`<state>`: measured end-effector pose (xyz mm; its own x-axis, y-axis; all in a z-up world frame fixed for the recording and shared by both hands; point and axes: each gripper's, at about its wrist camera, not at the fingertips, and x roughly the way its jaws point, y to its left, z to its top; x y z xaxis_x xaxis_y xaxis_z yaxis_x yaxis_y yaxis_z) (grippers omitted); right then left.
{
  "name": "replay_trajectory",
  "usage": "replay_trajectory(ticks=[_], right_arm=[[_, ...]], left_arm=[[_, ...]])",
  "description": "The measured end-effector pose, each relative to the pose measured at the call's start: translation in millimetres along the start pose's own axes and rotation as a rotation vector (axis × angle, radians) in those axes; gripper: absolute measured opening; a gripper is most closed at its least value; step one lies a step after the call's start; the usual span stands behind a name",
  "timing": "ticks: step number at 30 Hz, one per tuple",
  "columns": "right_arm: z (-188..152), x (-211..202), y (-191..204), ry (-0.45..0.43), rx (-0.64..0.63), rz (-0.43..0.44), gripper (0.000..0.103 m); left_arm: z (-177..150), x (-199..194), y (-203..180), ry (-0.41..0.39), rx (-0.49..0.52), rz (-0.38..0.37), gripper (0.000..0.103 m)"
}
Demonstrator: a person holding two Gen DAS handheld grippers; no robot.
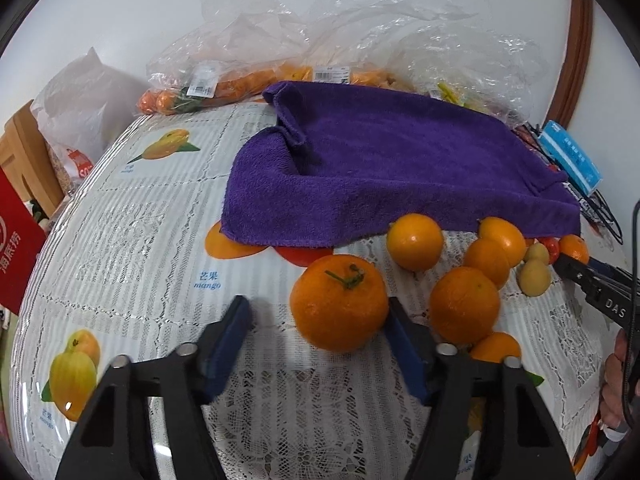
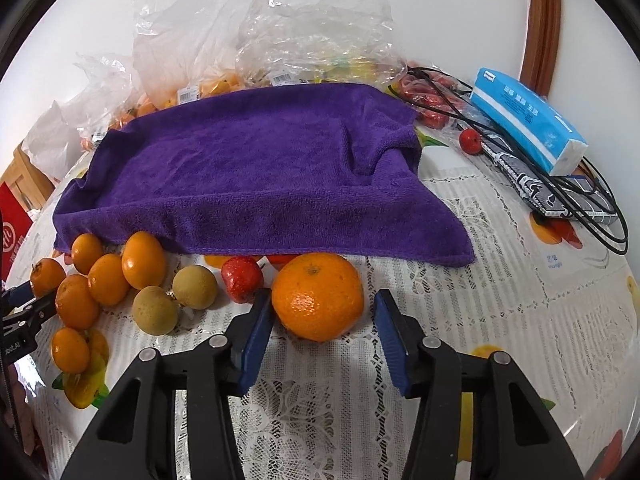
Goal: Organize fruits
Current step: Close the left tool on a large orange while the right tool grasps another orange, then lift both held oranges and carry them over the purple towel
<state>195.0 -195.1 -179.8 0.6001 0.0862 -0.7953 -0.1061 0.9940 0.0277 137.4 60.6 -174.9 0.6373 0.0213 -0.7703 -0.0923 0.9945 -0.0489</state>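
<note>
Left gripper (image 1: 318, 330) straddling round stemmed orange mandarin (image 1: 339, 302), jaws not yet pinching; right gripper (image 2: 320, 330) likewise bracketing second orange mandarin (image 2: 318, 296). Fruit looking soft-skinned, rollable: gripping at widest middle, gently.

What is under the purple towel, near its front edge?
Under the purple towel, orange and red shapes peek out at its front edge, probably fruit pictures printed on the tablecloth. The towel bulges, but whatever raises it is covered.

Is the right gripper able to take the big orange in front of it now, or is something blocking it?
Probably yes. The right gripper is open, and the big orange sits between its pads. One pad already touches it. The red fruit lies just outside and seems clear.
</note>
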Motion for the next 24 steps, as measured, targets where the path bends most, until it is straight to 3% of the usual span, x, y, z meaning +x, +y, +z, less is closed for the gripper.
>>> replay_trajectory(ticks=[4,17,24], right_arm=[[0,0,2,-0.003,-0.015,0.008,0.043],[-3,-14,7,-0.035,-0.062,0.008,0.043],[3,-33,1,-0.068,-0.056,-0.007,0.043]], left_arm=[[0,-2,-5,-0.007,0.022,-0.025,0.042],[5,-4,5,-0.001,-0.048,-0.077,0.041],[14,-20,1,-0.045,-0.035,-0.071,0.041]])
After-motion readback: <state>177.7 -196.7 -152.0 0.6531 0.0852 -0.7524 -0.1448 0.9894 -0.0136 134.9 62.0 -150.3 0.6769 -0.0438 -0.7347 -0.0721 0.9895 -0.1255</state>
